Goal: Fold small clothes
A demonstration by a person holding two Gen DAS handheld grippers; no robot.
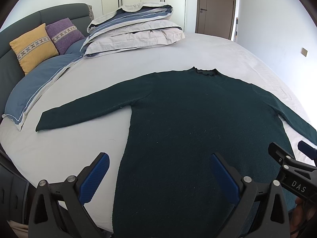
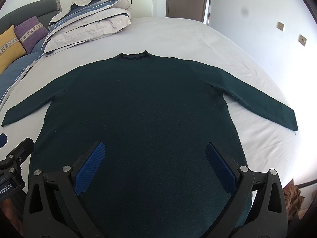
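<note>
Dark green sweater (image 2: 138,107) flat on bed (image 2: 178,35) (sleeves spread), both grippers' fingers (image 1: 95,176) wide apart, empty

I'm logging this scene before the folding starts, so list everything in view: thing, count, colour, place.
sweater: 1, dark green, flat on the bed, both sleeves spread, collar far
bed: 1, pale grey sheet, under everything
duvet: 1, grey and blue, folded in a stack at the far left
pillow: 1, blue with grey edge, left side
cushions: 2, one yellow, one purple, against the headboard
headboard: 1, dark grey, far left
door: 1, brown, shut, back wall
left gripper: black with blue pads, open, over the hem's left edge
right gripper: same colours, open, over the sweater's lower body
</note>
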